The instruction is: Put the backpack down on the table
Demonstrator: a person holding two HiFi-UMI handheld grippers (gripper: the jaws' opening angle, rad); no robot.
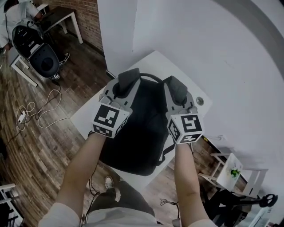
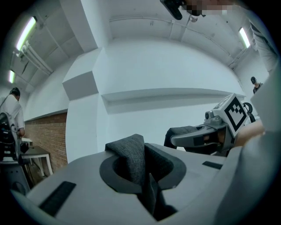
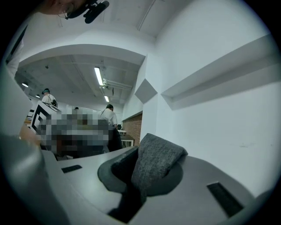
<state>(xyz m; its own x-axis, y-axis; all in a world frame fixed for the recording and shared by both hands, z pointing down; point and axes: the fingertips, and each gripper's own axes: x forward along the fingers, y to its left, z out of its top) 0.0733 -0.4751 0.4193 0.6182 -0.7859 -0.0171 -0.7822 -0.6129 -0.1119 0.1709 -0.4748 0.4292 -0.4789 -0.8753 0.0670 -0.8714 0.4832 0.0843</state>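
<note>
L gripper (image 1: 127, 81): jaws nearly closed, pinching grey fabric strap (image 2: 131, 160)
R gripper (image 1: 176, 87): same, clamped on 2nd grey strap (image 3: 154, 163)
Backpack (image 1: 141, 135): black, hangs below both grippers by its top end, betw the forearms, over white table (image 1: 151, 62); contact w/ tabletop can't tell
Count: 2 grippers, 2 straps gripped, 1 backpack, 1 table

- You're in what looks like a lab or test studio: white walls (image 1: 199, 40), a brick wall (image 1: 91, 24), strip lights (image 2: 26, 33)
- Cables (image 1: 40, 113) trail over your plank floor (image 1: 40, 150); a person (image 1: 17, 13) works at a desk (image 1: 62, 17)
</note>
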